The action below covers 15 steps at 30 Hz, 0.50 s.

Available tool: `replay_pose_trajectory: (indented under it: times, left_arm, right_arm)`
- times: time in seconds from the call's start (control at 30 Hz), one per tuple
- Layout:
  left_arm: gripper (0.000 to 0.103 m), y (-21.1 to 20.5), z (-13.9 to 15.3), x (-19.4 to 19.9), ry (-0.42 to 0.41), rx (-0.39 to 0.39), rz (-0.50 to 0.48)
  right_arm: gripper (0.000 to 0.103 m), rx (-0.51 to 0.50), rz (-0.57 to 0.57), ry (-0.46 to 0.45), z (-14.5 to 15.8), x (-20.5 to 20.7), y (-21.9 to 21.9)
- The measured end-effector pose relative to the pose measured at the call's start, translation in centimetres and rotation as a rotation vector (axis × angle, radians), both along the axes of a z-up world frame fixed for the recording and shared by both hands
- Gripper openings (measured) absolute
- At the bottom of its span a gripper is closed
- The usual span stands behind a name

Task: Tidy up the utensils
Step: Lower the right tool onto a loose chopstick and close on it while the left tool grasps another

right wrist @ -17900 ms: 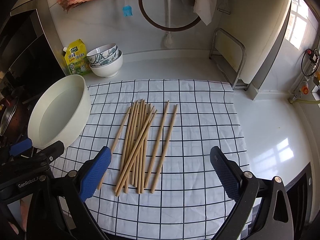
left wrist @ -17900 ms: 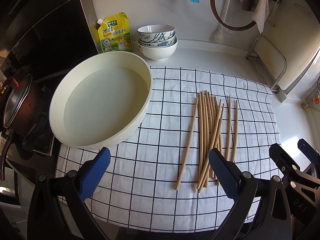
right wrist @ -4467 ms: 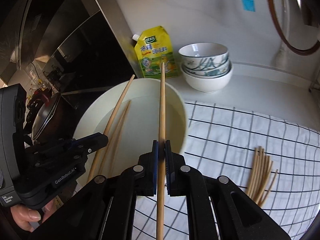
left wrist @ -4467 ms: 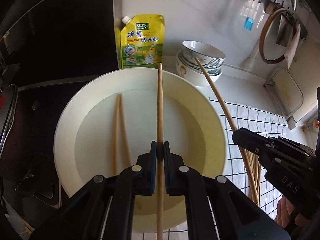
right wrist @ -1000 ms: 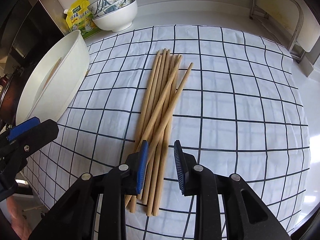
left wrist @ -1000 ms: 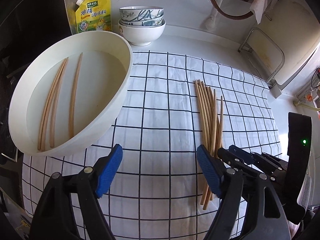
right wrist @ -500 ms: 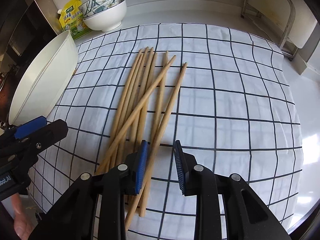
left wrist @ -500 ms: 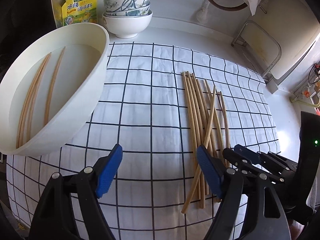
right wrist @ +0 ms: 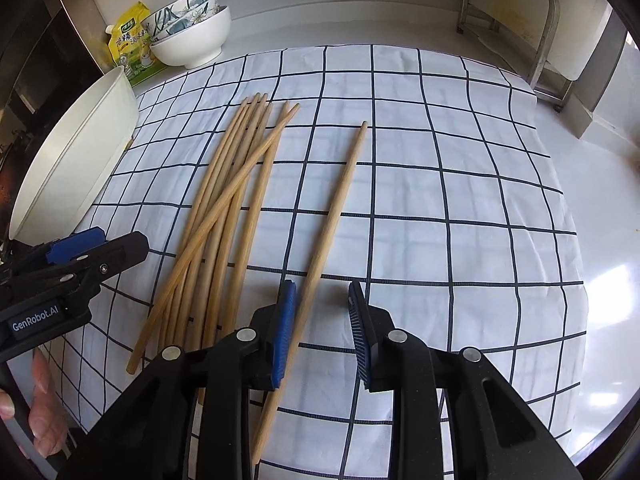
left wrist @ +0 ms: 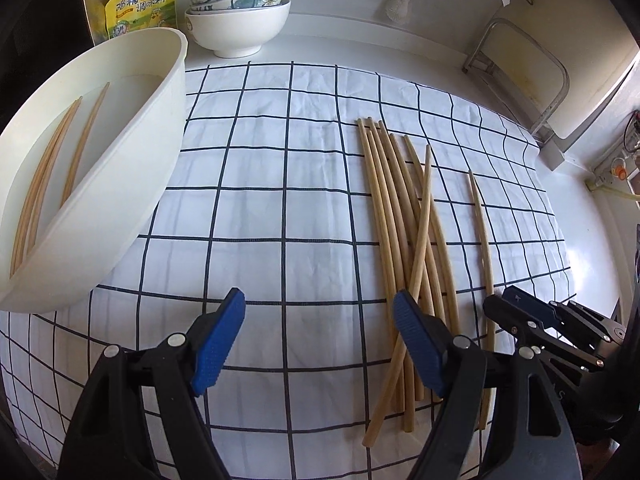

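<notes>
— One chopstick [right wrist: 335,216] lies apart on the checked cloth [right wrist: 460,200], between the right gripper [right wrist: 320,330]'s part-open pads, unclamped.

— And the left gripper [left wrist: 316,336]?

— Wide apart, empty, beside the bundle [left wrist: 404,240] of about seven.

— Done?

— Three sticks [left wrist: 48,176] in the white basin [left wrist: 132,168] beyond; most remain.
</notes>
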<state>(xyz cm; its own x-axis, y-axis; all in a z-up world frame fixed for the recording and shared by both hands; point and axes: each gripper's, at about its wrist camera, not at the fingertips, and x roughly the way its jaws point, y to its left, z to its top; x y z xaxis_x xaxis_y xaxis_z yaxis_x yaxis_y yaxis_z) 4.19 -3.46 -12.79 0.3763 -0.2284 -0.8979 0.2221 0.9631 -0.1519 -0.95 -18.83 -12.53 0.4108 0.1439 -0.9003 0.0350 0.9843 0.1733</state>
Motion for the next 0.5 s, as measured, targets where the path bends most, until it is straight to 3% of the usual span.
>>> replay_pose_trajectory:
  times: [0.3,0.5]
  left_arm:
    - [0.076,-1.7,-0.6,-1.5,-0.007,0.051,-0.075]
    - [0.072,-1.6,-1.5,-1.4,0.008,0.072,-0.063]
  right_arm:
    - [0.026,0.019,-0.013,-0.003,0.0,-0.1,-0.4]
    - [0.026,0.019,-0.013,-0.005,0.0,-0.3,-0.5]
